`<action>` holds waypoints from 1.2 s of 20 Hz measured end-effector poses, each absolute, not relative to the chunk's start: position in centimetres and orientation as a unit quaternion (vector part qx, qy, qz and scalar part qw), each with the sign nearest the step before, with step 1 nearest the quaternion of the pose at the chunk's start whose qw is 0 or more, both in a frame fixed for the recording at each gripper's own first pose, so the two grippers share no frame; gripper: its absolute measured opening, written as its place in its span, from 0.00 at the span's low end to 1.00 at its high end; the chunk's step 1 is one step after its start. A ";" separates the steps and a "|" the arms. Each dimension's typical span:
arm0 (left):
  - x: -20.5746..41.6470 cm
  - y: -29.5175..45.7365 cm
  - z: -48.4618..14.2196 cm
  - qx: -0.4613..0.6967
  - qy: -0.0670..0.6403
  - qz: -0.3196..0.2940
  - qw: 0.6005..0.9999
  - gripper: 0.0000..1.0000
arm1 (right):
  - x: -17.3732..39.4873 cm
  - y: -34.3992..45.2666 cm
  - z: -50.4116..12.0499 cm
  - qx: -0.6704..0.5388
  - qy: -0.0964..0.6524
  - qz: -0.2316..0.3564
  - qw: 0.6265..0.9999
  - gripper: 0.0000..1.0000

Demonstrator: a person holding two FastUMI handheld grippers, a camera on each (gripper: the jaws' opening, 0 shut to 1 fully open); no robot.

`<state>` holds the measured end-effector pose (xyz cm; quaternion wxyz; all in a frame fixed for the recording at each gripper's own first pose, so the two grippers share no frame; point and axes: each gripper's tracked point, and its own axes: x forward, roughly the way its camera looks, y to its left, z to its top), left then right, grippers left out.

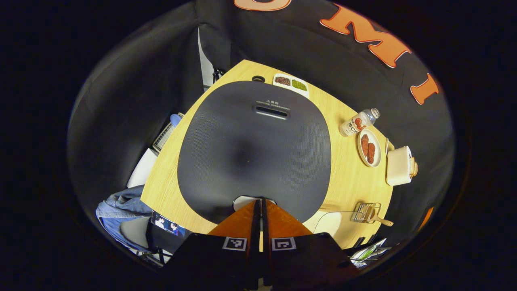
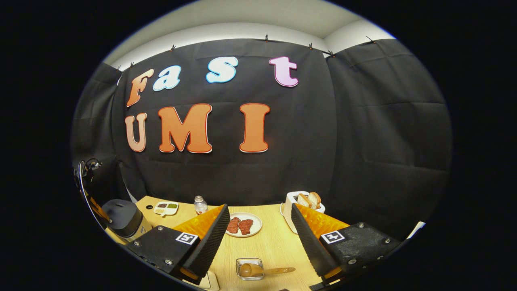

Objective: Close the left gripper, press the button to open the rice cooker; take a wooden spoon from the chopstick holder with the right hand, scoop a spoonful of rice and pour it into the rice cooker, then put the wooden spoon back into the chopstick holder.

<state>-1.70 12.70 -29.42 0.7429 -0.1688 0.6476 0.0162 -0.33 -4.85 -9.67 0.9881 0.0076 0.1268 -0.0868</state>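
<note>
In the left gripper view I look straight down on the rice cooker's dark lid [image 1: 254,149], which is closed. My left gripper [image 1: 260,201] is shut with nothing in it, its tips right over the pale button [image 1: 243,201] at the lid's near edge; contact cannot be told. In the right gripper view the rice cooker [image 2: 121,216] stands at the far left. My right gripper [image 2: 259,208] is open above the table. Below it, the wooden spoon [image 2: 258,270] lies with its bowl in a small clear glass dish [image 2: 249,262]. The spoon [image 1: 381,220] also lies right of the cooker.
On the wooden table [image 2: 274,242] stand a plate of meat slices [image 2: 242,225], a white toaster with bread [image 2: 301,202], a small bottle [image 2: 200,205] and a little tray of beans [image 2: 166,207]. A pale object [image 2: 210,281] sits at the near edge. Denim cloth [image 1: 121,206] lies beside the table.
</note>
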 end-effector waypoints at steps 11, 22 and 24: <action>-2.0 13.5 -29.2 -0.202 0.660 -0.048 0.722 0.08 | 0.6 -2.5 -12.3 0.010 0.161 -0.070 0.984 0.95; -1.6 13.0 -25.7 -0.055 0.548 -0.082 0.830 0.07 | 0.2 -1.5 -15.2 0.020 0.199 -0.049 0.979 0.95; -0.1 13.2 -23.5 -0.002 0.499 -0.079 0.863 0.00 | 0.1 -1.5 -16.0 0.014 0.208 -0.042 0.977 0.95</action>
